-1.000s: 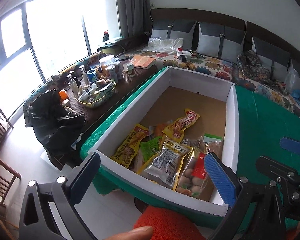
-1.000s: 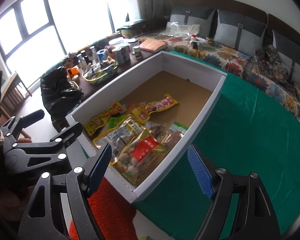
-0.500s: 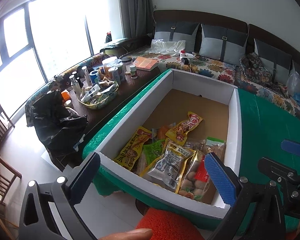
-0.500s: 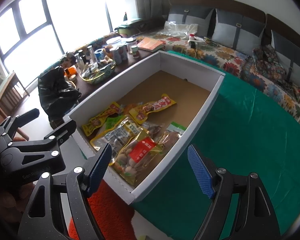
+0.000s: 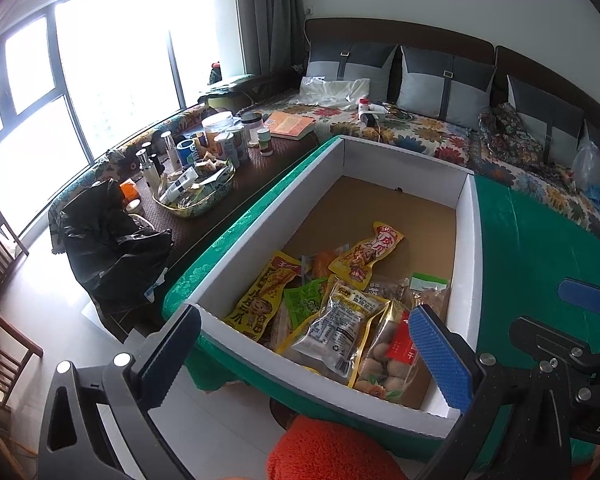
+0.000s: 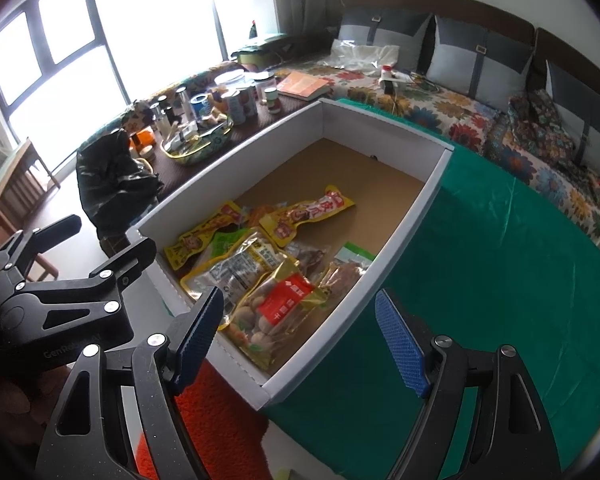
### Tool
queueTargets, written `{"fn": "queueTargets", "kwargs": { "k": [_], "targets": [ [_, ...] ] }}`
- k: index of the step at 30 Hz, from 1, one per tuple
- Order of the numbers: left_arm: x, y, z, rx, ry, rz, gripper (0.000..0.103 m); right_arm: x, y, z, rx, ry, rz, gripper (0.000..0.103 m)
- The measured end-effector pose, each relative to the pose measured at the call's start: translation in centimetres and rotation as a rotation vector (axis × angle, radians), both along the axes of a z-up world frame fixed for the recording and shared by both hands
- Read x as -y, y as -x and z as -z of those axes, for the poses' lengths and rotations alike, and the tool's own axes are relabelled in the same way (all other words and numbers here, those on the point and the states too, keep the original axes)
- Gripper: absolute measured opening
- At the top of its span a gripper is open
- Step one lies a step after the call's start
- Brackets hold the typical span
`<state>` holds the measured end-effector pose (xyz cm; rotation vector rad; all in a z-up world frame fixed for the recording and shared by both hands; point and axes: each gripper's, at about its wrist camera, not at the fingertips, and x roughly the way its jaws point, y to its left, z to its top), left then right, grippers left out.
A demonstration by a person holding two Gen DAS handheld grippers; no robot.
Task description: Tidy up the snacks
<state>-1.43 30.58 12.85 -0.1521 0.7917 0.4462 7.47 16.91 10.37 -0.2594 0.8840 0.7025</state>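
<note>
A white cardboard box point(image 5: 256, 224) point(image 6: 236, 168) with a brown floor lies on a green tablecloth. Several snack packets are piled at its near end: a yellow packet point(image 5: 260, 300) point(image 6: 200, 236), a green one point(image 5: 302, 300), a clear one with a white label point(image 5: 338, 328) point(image 6: 236, 272), a bag of round balls with a red label point(image 5: 384, 356) point(image 6: 276, 308), and a yellow-red packet point(image 5: 366, 254) point(image 6: 308, 216) farther in. My left gripper point(image 5: 304, 356) is open and empty, above the box's near edge. My right gripper point(image 6: 300, 336) is open and empty, above the near right corner.
A dark side table left of the box holds a basket point(image 5: 196, 196), several bottles and cans and a book point(image 5: 292, 124). A black plastic bag point(image 5: 108, 240) hangs by it. A floral sofa point(image 5: 420, 132) with grey cushions runs behind. An orange stool point(image 5: 328, 452) stands below the box.
Both grippers have drawn back and up a little from the box, so more of the room shows. Both stay open and the packets have not moved.
</note>
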Motion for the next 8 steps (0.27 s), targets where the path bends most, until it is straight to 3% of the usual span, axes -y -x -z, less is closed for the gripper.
{"fn": "queueTargets", "kwargs": {
  "k": [8],
  "targets": [
    [-0.2,0.08,0.25,-0.006,0.034,-0.001,0.103,0.13,-0.05,-0.02,0.0,0.0,0.004,0.081]
  ]
}}
